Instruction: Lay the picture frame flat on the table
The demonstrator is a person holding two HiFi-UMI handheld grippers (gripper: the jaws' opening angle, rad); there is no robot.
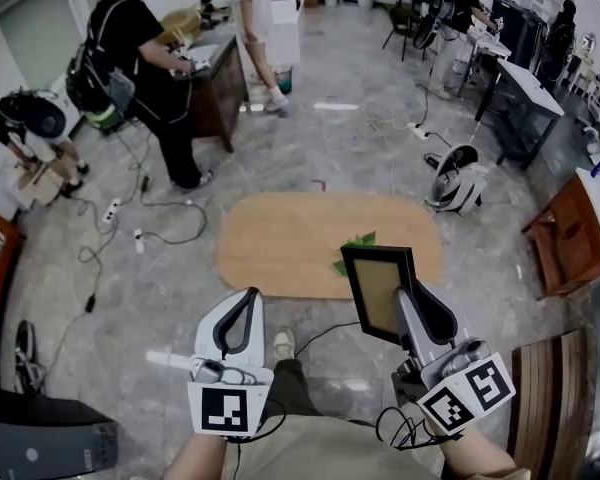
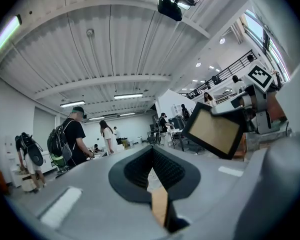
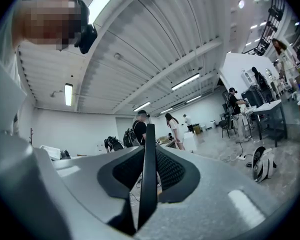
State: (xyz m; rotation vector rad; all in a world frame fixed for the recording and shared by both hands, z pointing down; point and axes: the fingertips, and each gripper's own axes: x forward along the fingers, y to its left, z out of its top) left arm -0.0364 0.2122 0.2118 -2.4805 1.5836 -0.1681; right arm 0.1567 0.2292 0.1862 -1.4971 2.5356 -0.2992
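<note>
Frame (image 1: 377, 286) stands upright in the head view, clamped by its right edge in the right gripper (image 1: 412, 303) and held in the air over the near right edge of the table (image 1: 280, 248). Leaves (image 1: 355, 246) lie on the table, partly hidden behind the frame. Near and left, the left gripper (image 1: 248, 303) hangs well apart from the frame.

Left gripper view: jaws together, nothing between them; the frame shows tilted at right.

Right gripper view: jaws pressed on the frame, seen edge-on between them.
</note>
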